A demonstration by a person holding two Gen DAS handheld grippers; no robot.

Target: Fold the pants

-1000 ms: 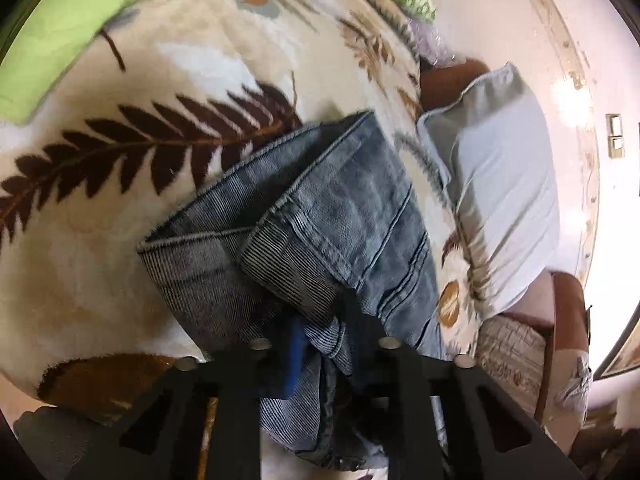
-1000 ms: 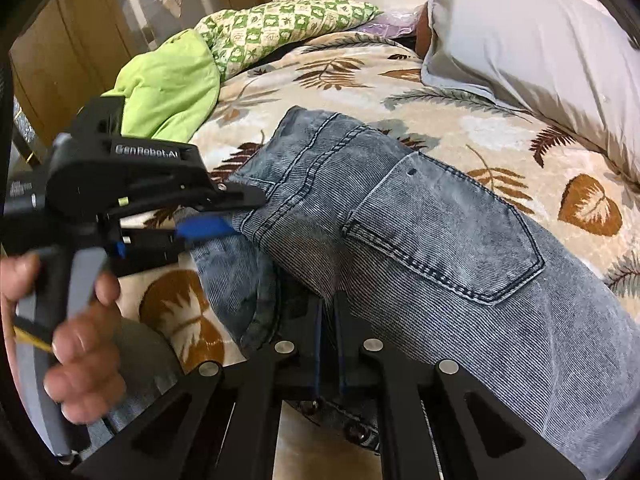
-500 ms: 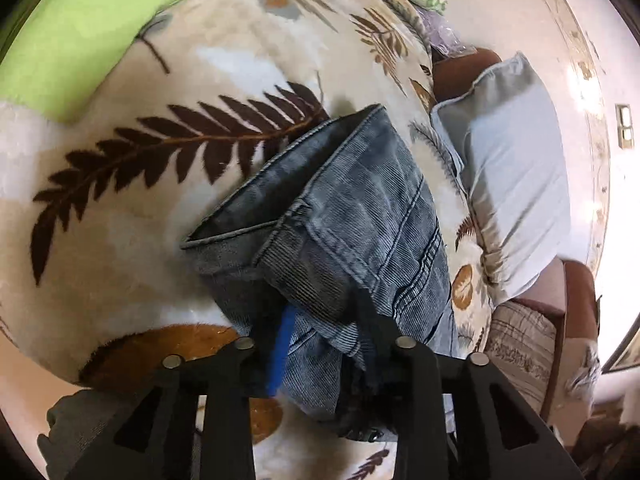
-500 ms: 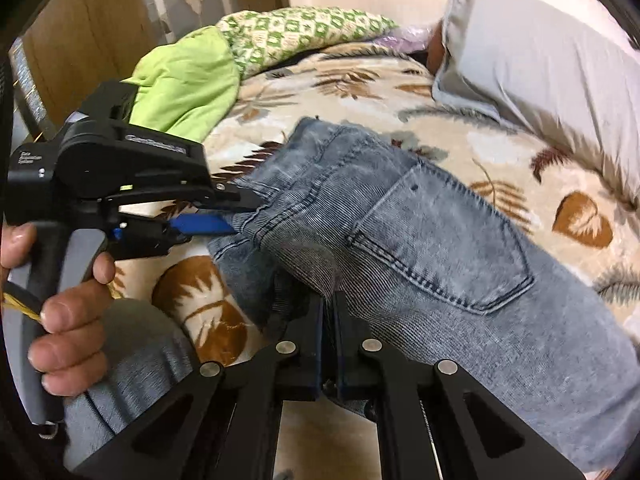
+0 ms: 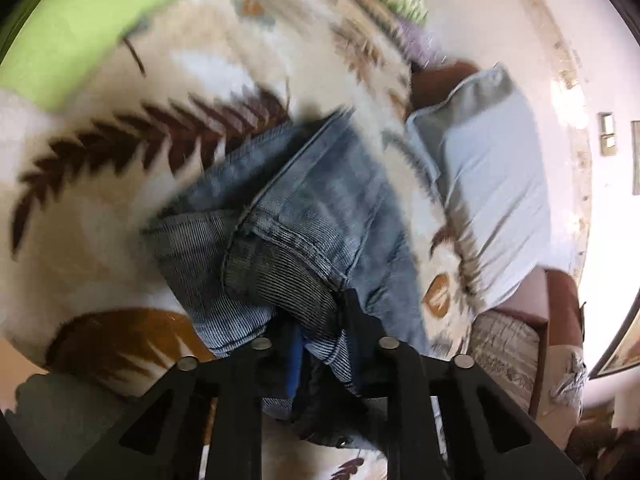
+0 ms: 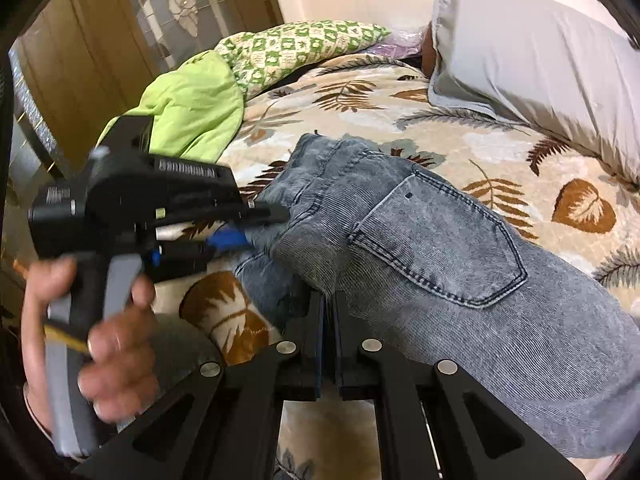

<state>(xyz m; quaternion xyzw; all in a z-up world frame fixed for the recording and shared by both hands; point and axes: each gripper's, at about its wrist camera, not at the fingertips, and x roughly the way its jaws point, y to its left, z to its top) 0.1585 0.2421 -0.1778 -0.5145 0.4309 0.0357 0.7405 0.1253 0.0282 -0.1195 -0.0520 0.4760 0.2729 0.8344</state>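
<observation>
Grey-blue denim pants [image 6: 440, 248] lie on the leaf-print bedspread [image 6: 360, 96], back pocket up. In the right wrist view my right gripper [image 6: 329, 300] is shut on a lifted fold at the near edge of the waist. A hand [image 6: 100, 340] holds my left gripper [image 6: 264, 226], which comes in from the left at the waistband's end. Its jaws are closing with denim between them. The blurred left wrist view shows the pants [image 5: 320, 200] bunched into a fold. That fold fills the gap between the blue pad [image 5: 296, 354] and the black finger of my left gripper [image 5: 320, 320].
A grey pillow [image 6: 540, 60] lies at the head of the bed. A lime-green blanket [image 6: 192, 100] and a green checked cushion [image 6: 296, 48] sit at the far left. A wooden wardrobe [image 6: 80, 60] stands behind them. The bed's near edge runs under both grippers.
The left jaws widened half a second ago and have narrowed again on the denim fold. The right gripper has lifted the waist edge slightly. The left view is now blurred.
</observation>
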